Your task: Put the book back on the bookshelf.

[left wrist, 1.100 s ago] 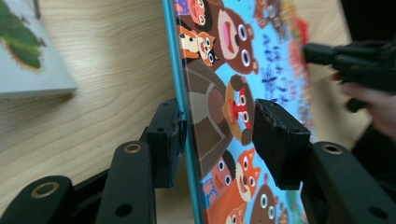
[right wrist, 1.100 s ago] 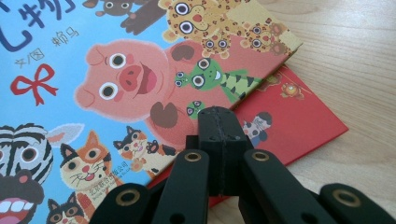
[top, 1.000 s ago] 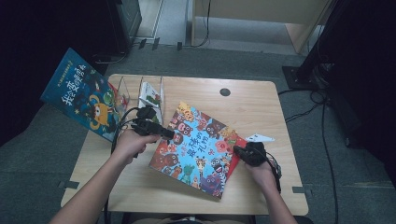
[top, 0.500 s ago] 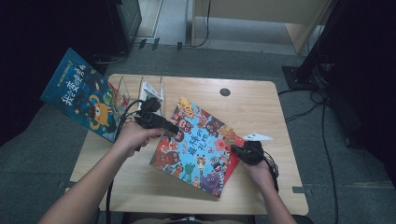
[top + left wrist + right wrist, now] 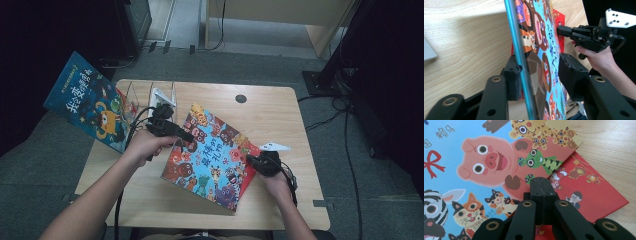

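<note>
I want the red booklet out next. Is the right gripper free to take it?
Probably not yet: the right gripper is shut, pressing on the colourful animal picture book, which overlaps the red booklet.

- Right gripper (image 5: 541, 185): jaws pressed together, tips w/ no gap, over picture book (image 5: 486, 162) cover edge.
- Red booklet (image 5: 589, 192) under book, corner sticking out.
- Wood worktop (image 5: 609, 147) at right.

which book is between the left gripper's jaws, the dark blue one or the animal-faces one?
The animal-faces book at table centre; the left hand-held gripper straddles its edge. The dark blue book overhangs the table's left edge, untouched.
</note>
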A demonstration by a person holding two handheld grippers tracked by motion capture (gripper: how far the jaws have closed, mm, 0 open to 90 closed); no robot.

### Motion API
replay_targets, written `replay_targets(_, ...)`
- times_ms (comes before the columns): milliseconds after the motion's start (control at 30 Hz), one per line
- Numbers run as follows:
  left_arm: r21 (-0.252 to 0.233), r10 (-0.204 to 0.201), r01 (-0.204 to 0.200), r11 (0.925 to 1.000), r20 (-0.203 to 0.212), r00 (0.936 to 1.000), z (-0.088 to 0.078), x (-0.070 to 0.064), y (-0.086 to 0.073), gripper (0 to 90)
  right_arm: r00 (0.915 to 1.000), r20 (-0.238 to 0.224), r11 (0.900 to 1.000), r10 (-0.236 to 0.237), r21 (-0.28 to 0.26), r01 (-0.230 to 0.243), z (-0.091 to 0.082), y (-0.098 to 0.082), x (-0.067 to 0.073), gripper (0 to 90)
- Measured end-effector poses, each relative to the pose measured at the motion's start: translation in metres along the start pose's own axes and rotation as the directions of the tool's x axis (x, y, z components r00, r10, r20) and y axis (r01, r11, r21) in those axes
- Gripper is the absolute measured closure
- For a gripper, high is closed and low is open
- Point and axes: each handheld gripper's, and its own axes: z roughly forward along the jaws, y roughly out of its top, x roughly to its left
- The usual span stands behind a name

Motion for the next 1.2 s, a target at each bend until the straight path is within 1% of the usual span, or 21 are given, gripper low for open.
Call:
replay_targets(67, 0.011, -0.001, 0.0, 0.9999, 0.005, 1.0, 0.002, -0.001, 0.001, 57.1, 1.0, 0.001, 1.0, 0.0, 0.001, 0.0, 0.0, 0.0, 0.0, 90.0)
replay_targets(133, 0.043, -0.014, 0.012, 0.999, 0.031, 0.9994, 0.008, -0.002, 0.003, 57.3, 1.0, -0.001, 1.0, 0.0, 0.0, 0.0, 0.0, 0.0, 0.0, 90.0)
replay_targets(167, 0.071, -0.012, 0.009, 0.9975, 0.053, 0.9985, 0.013, -0.003, 0.004, 58.6, 1.0, -0.002, 1.0, -0.001, -0.002, 0.001, 0.001, 0.0, 0.001, 90.0)
replay_targets(200, 0.087, -0.008, 0.003, 0.9962, 0.054, 0.9985, 0.018, -0.006, 0.004, 58.6, 1.0, -0.004, 1.0, 0.0, -0.003, 0.0, 0.001, 0.0, 0.002, 90.0)
replay_targets(233, 0.095, 0.002, -0.006, 0.9954, 0.036, 0.9993, 0.022, -0.008, 0.004, 58.6, 0.9999, -0.006, 1.0, -0.008, -0.008, 0.008, 0.002, 0.0, 0.002, 90.0)
replay_targets(267, 0.085, 0.008, -0.013, 0.9963, 0.057, 0.9983, 0.022, -0.008, 0.005, 60.6, 0.9998, -0.003, 1.0, -0.019, -0.009, 0.019, 0.003, 0.0, 0.004, 90.0)
replay_targets(300, 0.072, 0.001, -0.007, 0.9974, 0.08, 0.9968, 0.021, -0.007, 0.005, 63.3, 0.9996, 0.001, 1.0, -0.027, -0.007, 0.027, 0.003, 0.001, 0.004, 90.0)
replay_targets(333, 0.068, -0.004, -0.001, 0.9977, 0.081, 0.9967, 0.021, -0.007, 0.006, 65.6, 0.9995, 0.001, 1.0, -0.03, -0.006, 0.03, 0.003, 0.0, 0.004, 90.0)
replay_targets(400, 0.087, -0.002, -0.002, 0.9962, 0.051, 0.9987, 0.021, -0.007, 0.006, 67.5, 0.9993, -0.002, 0.999, -0.036, -0.008, 0.036, 0.003, 0.0, 0.004, 90.0)
replay_targets(500, 0.099, -0.025, 0.017, 0.9949, 0.074, 0.997, 0.021, -0.004, 0.008, 70.0, 0.9991, -0.005, 0.999, -0.043, -0.01, 0.043, 0.003, 0.0, 0.004, 90.0)
replay_targets(600, 0.113, -0.037, 0.026, 0.9933, 0.1, 0.9943, 0.019, -0.003, 0.01, 71.9, 0.9987, -0.001, 0.999, -0.051, -0.011, 0.051, 0.003, 0.001, 0.004, 89.3)
replay_targets(667, 0.116, -0.04, 0.027, 0.9929, 0.109, 0.9932, 0.017, -0.003, 0.012, 73.6, 0.9986, 0.001, 0.998, -0.053, -0.013, 0.053, 0.003, 0.001, 0.005, 85.0)
replay_targets(700, 0.119, -0.048, 0.034, 0.9923, 0.119, 0.9917, 0.016, -0.002, 0.014, 74.5, 0.9986, -0.001, 0.998, -0.053, -0.015, 0.053, 0.003, 0.001, 0.005, 83.2)
replay_targets(733, 0.12, -0.058, 0.042, 0.9919, 0.132, 0.9896, 0.014, -0.002, 0.016, 75.8, 0.998, -0.007, 0.998, -0.062, -0.017, 0.062, 0.004, 0.001, 0.005, 81.3)
replay_targets(833, 0.141, -0.064, 0.045, 0.989, 0.137, 0.9884, 0.009, -0.002, 0.02, 77.5, 0.9958, -0.016, 0.996, -0.091, -0.022, 0.09, 0.006, 0.001, 0.007, 76.5)
replay_targets(867, 0.14, -0.065, 0.047, 0.989, 0.131, 0.9892, 0.007, -0.003, 0.021, 78.0, 0.995, -0.018, 0.995, -0.098, -0.023, 0.098, 0.006, 0.001, 0.008, 74.8)
replay_targets(933, 0.146, -0.055, 0.038, 0.9886, 0.118, 0.9914, 0.004, -0.006, 0.024, 78.2, 0.9936, -0.031, 0.994, -0.108, -0.029, 0.107, 0.007, 0.002, 0.008, 71.8)
replay_targets(967, 0.139, -0.054, 0.038, 0.9896, 0.11, 0.9924, 0.002, -0.007, 0.025, 78.3, 0.9932, -0.042, 0.994, -0.109, -0.028, 0.108, 0.008, 0.002, 0.009, 71.0)
replay_targets(1067, 0.136, -0.042, 0.029, 0.9902, 0.089, 0.9952, -0.003, -0.011, 0.029, 78.6, 0.9878, -0.062, 0.99, -0.142, -0.032, 0.141, 0.01, 0.002, 0.014, 71.2)
replay_targets(1100, 0.134, -0.035, 0.025, 0.9907, 0.077, 0.9964, -0.004, -0.012, 0.03, 78.7, 0.9875, -0.07, 0.99, -0.142, -0.03, 0.14, 0.01, 0.002, 0.016, 72.4)
replay_targets(1200, 0.127, -0.032, 0.024, 0.9916, 0.059, 0.9978, -0.007, -0.015, 0.034, 79.1, 0.9837, -0.092, 0.988, -0.154, -0.024, 0.153, 0.012, 0.002, 0.02, 77.6)
